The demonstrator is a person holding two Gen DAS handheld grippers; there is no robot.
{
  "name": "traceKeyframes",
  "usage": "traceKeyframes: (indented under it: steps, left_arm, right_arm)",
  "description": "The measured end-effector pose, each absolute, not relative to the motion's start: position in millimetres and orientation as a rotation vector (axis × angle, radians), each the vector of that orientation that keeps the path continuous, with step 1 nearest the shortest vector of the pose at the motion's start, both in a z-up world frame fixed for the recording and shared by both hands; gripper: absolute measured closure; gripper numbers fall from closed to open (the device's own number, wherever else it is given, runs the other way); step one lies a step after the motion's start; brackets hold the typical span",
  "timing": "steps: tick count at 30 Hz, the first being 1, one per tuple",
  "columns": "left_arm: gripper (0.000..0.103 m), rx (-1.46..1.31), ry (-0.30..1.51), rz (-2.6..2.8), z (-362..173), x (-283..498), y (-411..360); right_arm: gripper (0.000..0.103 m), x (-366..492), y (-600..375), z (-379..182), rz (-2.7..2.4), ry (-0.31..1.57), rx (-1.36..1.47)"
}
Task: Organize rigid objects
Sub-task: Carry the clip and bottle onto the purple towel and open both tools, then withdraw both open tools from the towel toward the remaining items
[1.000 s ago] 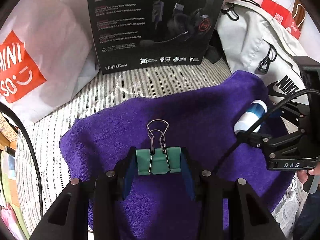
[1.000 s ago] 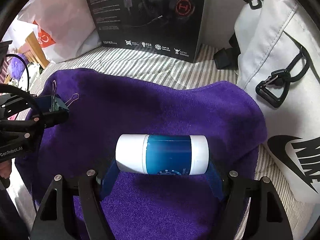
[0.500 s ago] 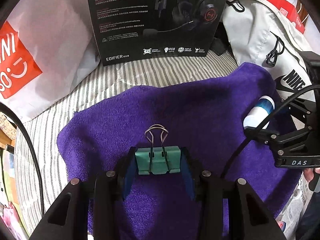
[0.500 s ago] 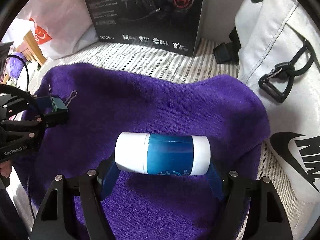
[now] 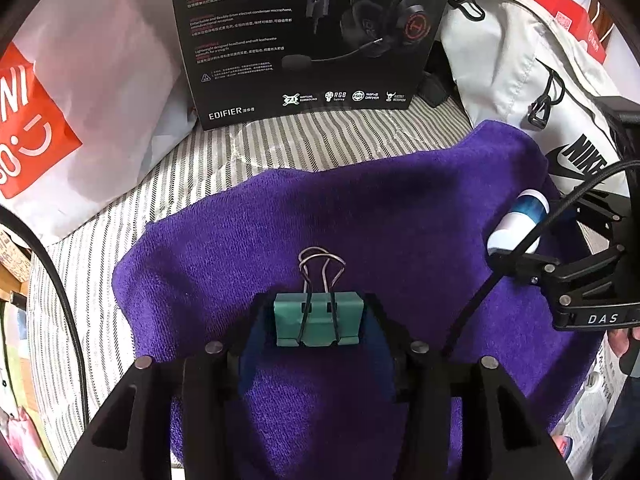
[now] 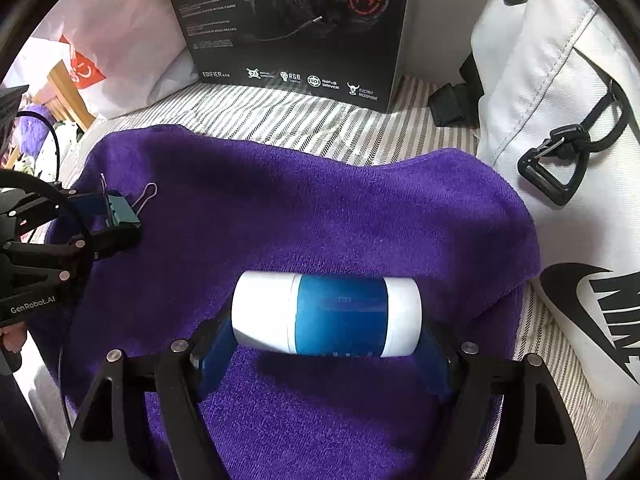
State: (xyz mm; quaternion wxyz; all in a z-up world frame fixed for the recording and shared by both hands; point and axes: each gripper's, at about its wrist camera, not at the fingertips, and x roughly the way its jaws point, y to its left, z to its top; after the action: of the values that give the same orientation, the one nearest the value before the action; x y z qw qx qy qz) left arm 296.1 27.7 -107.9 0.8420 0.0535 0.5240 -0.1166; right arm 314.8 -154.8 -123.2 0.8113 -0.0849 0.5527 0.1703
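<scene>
A green binder clip (image 5: 318,324) with wire handles lies between the blue pads of my left gripper (image 5: 318,330), low over the purple towel (image 5: 360,208). The left jaws are opening and the pads are parting from the clip's sides. From the right wrist view, that clip (image 6: 122,210) sits at the left gripper's tips near the towel's left edge. My right gripper (image 6: 326,330) is shut on a white and blue bottle (image 6: 326,314), held crosswise by its two ends just above the towel (image 6: 320,208). In the left wrist view, the bottle (image 5: 516,224) shows at the right.
A black headset box (image 5: 312,36) stands upright behind the towel on a striped cover (image 5: 304,140). To the right lies a white bag (image 6: 560,92) with black buckles, and at the left a white and red shopping bag (image 5: 60,120). A hand (image 5: 624,344) grips the right gripper's handle.
The left gripper has sunk a little toward the towel with the clip, and its jaws have started to part. The right gripper and its bottle have stayed in place.
</scene>
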Motion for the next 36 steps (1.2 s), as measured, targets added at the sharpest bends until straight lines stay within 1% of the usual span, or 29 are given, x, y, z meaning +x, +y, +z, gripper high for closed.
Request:
traceKeyframes:
  steps: [2, 8, 12, 27, 36]
  left_arm:
    - [0.041, 0.14, 1.113, -0.212, -109, 296, 28]
    - [0.04, 0.152, 1.098, -0.177, -101, 294, 35]
    - [0.037, 0.175, 1.083, -0.166, -94, 291, 37]
    - [0.036, 0.217, 1.068, -0.152, -77, 283, 35]
    - [0.036, 0.186, 1.06, -0.179, -63, 247, 32]
  right_arm:
    - [0.022, 314, -155, -121, 0.365, 1.174, -0.182]
    - [0.021, 308, -153, -108, 0.367, 1.135, -0.204]
    - [0.02, 306, -155, -100, 0.365, 1.117, -0.2]
    - [0.02, 292, -156, -64, 0.349, 1.058, -0.238]
    - [0.02, 254, -180, -48, 0.325, 1.052, -0.189]
